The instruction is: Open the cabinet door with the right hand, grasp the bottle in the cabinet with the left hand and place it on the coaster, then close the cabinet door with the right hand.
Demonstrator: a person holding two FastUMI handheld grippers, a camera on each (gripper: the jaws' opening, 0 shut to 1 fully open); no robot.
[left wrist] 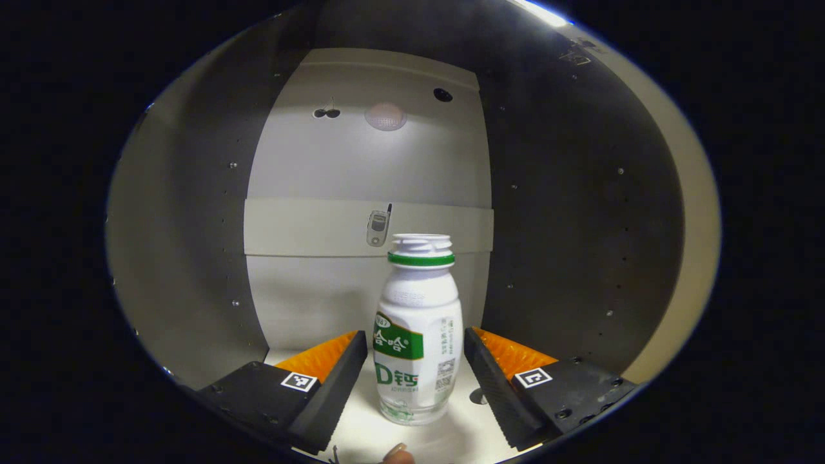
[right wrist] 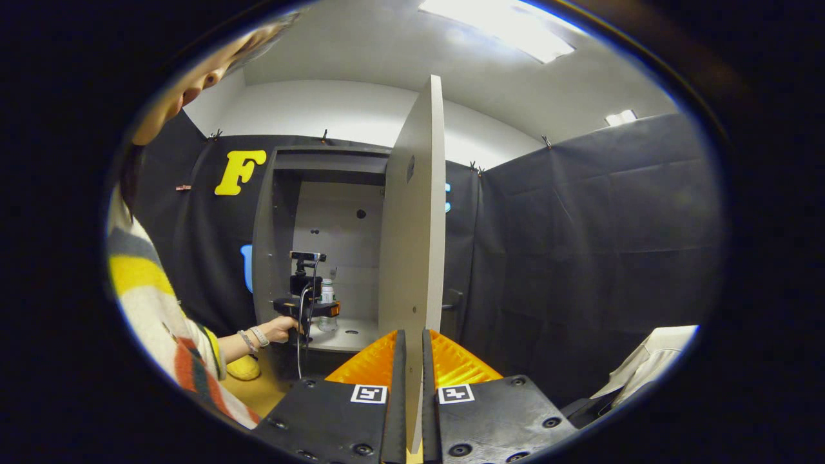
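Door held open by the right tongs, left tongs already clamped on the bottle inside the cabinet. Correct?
Not quite: the left tongs are open, either side of the bottle, with gaps, per the left gripper view. The right tongs do grip the open cabinet door.

White bottle (left wrist: 417, 335) with green band and label; striped sleeve (right wrist: 164, 322); grey cabinet door (right wrist: 412, 212).

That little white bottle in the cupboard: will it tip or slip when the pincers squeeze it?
The bottle looks tall for its narrow base, so an off-centre push might tip it. It looks like smooth plastic, possibly slippery, though the left gripper has a finger on each side of its label. It has no cap and its clear bottom looks empty, so it is probably light.
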